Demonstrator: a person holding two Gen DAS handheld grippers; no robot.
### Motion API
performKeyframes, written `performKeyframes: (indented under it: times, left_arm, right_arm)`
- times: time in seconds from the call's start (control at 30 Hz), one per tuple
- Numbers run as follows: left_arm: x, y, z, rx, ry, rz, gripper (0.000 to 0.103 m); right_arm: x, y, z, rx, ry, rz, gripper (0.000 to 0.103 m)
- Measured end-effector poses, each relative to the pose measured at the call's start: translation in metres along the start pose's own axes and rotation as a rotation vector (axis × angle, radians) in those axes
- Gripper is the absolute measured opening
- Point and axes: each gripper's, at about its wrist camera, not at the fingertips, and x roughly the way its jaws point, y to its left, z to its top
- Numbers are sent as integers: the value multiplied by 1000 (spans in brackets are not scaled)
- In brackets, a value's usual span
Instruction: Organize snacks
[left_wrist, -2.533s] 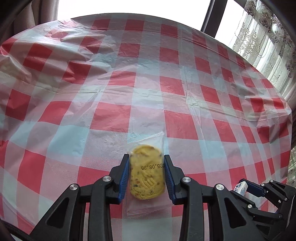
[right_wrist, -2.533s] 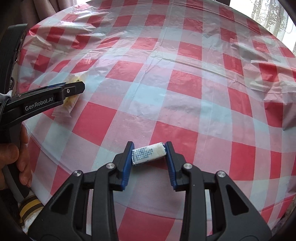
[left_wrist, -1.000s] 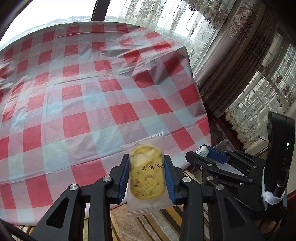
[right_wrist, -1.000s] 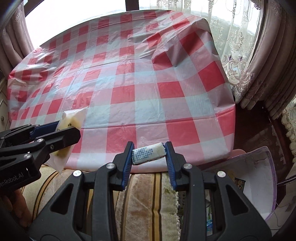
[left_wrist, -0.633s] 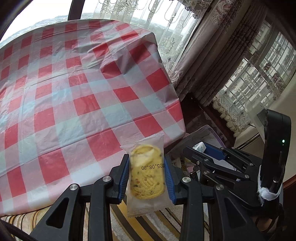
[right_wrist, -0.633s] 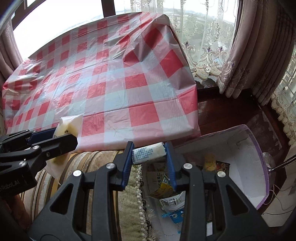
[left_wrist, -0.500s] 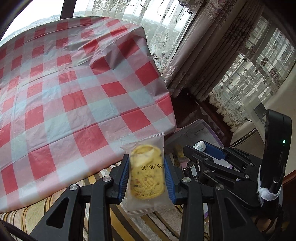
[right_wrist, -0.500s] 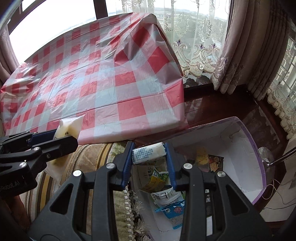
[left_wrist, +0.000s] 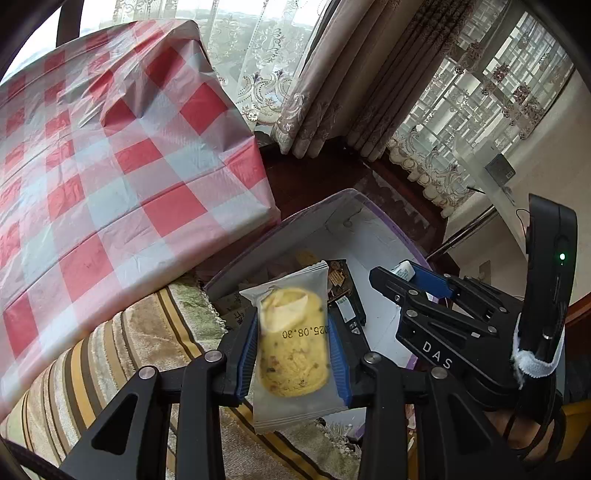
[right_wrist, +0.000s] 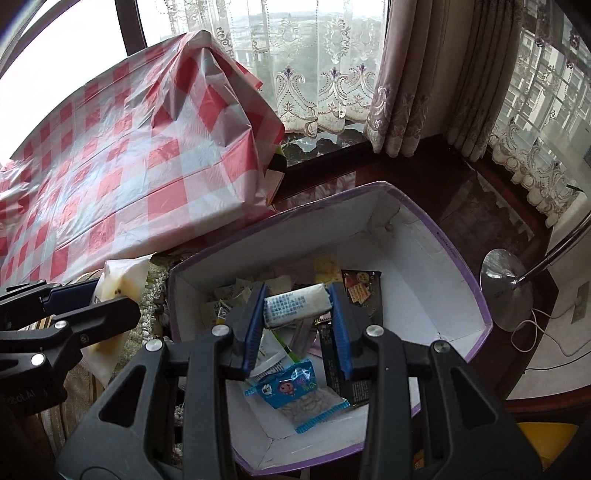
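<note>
Snacks are riding in both grips: the left hand-held gripper (left_wrist: 291, 347) is pinching a wrapped yellow cake (left_wrist: 293, 350) by its sides, hanging over the striped cushion (left_wrist: 122, 354) just beside the box (right_wrist: 443, 243); the right hand-held gripper (right_wrist: 297, 314) is clamping a small white packet (right_wrist: 297, 303) above the box's open top, where other wrappers are lying; judging by this, the dropping step is in hand; next, the right jaws need opening, and the left needs carrying over the rim first.
</note>
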Motion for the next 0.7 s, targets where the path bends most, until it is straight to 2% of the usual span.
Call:
performKeyframes:
  times: [0.2, 0.27, 0.33, 0.4, 0.53, 0.57, 0.7]
  left_arm:
    - [13, -15, 0, 4, 47, -20, 38]
    - [16, -17, -1, 0, 60, -24, 45]
    - [16, -18, -3, -2, 64, -21, 56]
    - [14, -18, -6, -14, 74, -23, 59]
    - [11, -12, -23, -82, 122, -27, 70]
    - [9, -11, -29, -91, 124, -24, 70]
    - [0, -15, -42, -72, 65, 4, 71]
  right_arm:
    - [0, -20, -4, 37, 12, -39, 38]
    - [1, -24, -5, 45, 21, -55, 41]
    - [1, -26, -7, 55, 28, -69, 56]
    - [-2, -27, -9, 62, 31, -77, 62]
    - [-11, -25, -17, 69, 35, -83, 63]
    - [-13, -26, -19, 74, 35, -87, 63]
    - [-16, -30, -25, 98, 46, -96, 63]
